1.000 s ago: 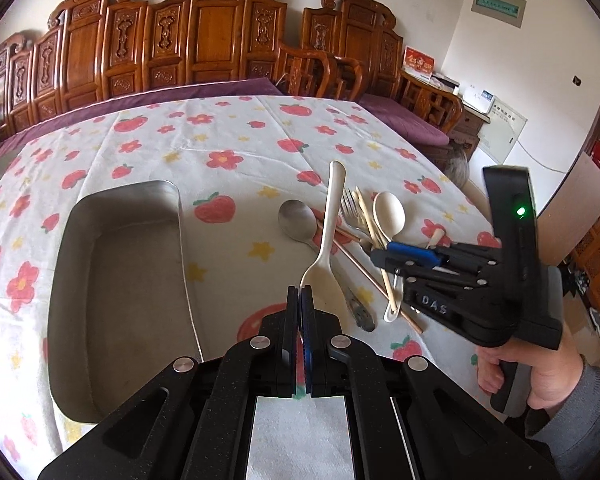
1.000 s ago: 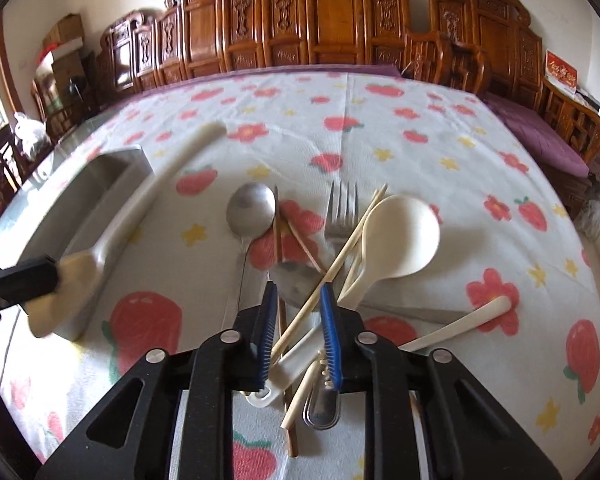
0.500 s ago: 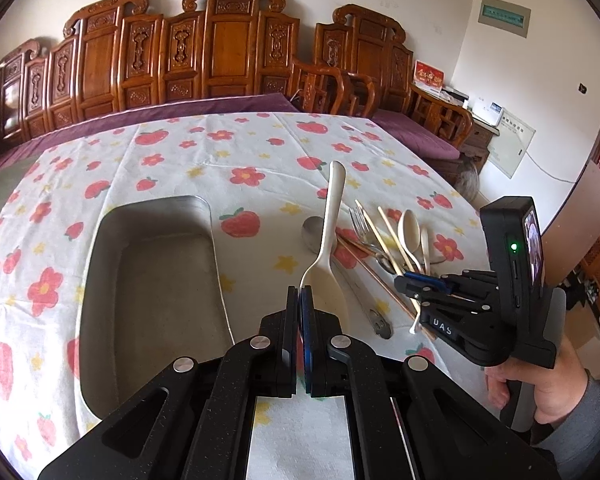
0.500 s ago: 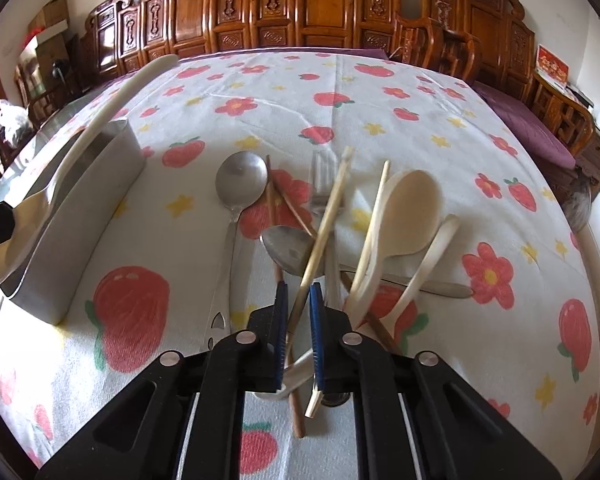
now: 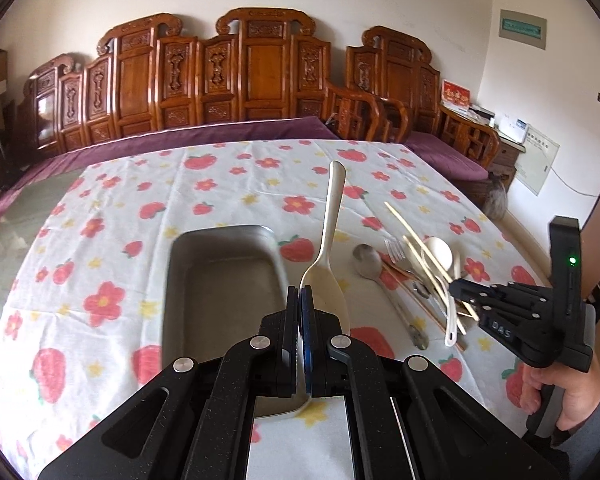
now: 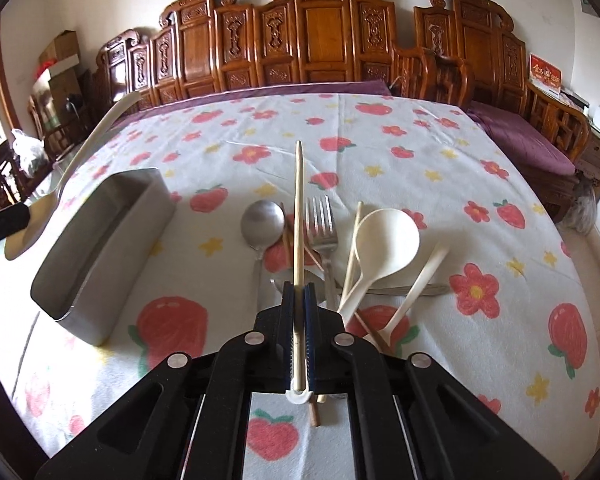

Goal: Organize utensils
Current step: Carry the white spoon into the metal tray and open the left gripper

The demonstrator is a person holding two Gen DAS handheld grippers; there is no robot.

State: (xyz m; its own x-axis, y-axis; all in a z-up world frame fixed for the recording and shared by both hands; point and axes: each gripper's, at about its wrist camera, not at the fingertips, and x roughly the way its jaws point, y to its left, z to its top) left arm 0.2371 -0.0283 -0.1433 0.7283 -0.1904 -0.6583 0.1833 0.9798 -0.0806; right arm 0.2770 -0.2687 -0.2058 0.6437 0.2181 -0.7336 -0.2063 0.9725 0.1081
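Gripping a cream plastic rice paddle (image 5: 327, 264), left gripper (image 5: 299, 300) hovers over rectangular steel tray (image 5: 220, 276) w/ fingers shut. Right gripper (image 6: 299, 300) pinches a pale bamboo chopstick (image 6: 298, 216) above utensil pile (image 6: 340, 256) near tablecloth's (image 6: 420, 148) right edge.

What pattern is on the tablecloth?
The tablecloth is white with red strawberries, red flowers and small yellow stars, clearest in the right wrist view.

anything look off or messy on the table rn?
Yes: the utensil pile is a crisscrossed tangle of spoons, fork and chopsticks on the tablecloth, none in the metal tray. Both grippers hold one item each: left gripper the rice paddle, right gripper a chopstick.
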